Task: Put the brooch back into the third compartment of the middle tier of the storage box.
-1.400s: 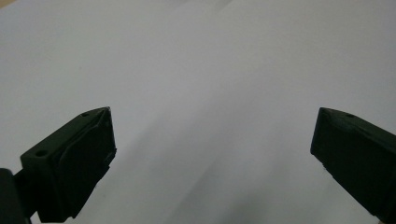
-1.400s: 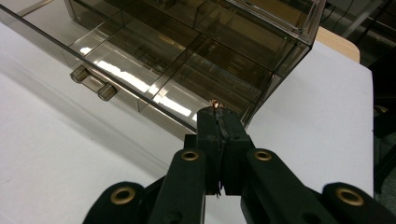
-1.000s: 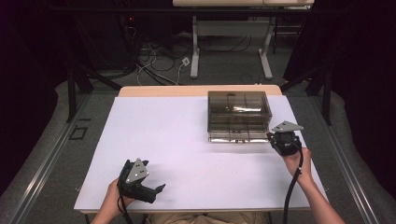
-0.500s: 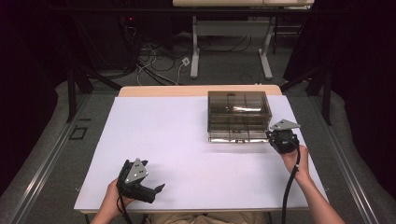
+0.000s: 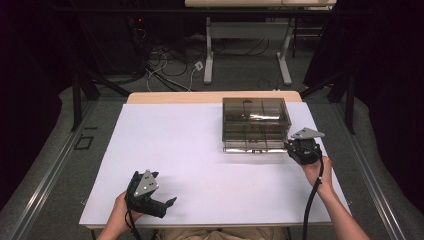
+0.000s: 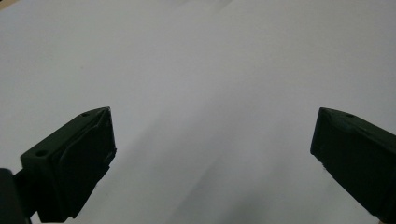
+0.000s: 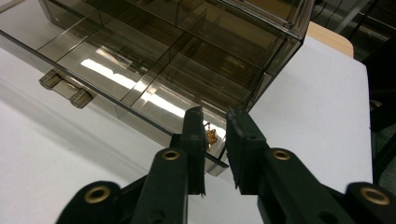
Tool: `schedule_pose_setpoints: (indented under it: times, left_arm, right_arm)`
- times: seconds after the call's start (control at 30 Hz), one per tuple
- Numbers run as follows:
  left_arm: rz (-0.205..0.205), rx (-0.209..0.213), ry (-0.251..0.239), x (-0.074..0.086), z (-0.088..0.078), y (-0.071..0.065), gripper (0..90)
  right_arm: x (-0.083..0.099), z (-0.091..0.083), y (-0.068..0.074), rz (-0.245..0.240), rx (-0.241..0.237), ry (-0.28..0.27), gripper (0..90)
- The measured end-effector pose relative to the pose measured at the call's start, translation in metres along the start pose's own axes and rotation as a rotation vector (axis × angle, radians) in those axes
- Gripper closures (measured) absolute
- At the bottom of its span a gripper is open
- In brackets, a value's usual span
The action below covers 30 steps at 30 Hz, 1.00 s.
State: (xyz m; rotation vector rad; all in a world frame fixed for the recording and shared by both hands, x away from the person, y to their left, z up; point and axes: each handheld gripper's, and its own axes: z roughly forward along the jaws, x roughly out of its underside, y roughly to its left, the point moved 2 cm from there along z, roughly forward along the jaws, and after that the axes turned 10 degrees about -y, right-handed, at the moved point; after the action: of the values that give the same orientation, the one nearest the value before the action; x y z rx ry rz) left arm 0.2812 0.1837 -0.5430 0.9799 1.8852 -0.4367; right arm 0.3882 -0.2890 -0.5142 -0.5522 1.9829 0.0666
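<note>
Basically R gripper (image 7: 215, 115) jaws just been opening, narrow gap, nothing clamped, at box (image 5: 256, 125) corner by small gold bit (image 7: 211, 136); could nudge box. L gripper (image 6: 212, 140) wide open, empty.

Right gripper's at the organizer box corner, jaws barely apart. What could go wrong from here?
1. The right gripper has just been opening over a small gold piece; it may drop outside the compartment.
2. Its jaws sit right at the smoky plastic organizer box wall; a nudge could shift it.
3. The left gripper rests open, far away, bracing nothing.
</note>
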Motion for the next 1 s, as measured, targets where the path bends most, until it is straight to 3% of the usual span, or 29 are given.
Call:
schedule_pose_setpoints:
  times: [0.57,0.83,1.0]
  left_arm:
    - [0.003,-0.002,-0.001,0.0,-0.001,0.0,0.1]
    - [0.004,0.001,0.004,0.0,-0.001,0.0,0.1]
    - [0.002,0.004,0.004,0.0,-0.001,0.0,0.1]
  right_arm:
    - [0.004,-0.013,0.006,0.056,-0.105,0.067,36.3]
    - [0.01,-0.014,0.01,0.068,-0.175,0.081,25.0]
    - [0.011,-0.014,0.013,0.08,-0.192,0.087,17.5]
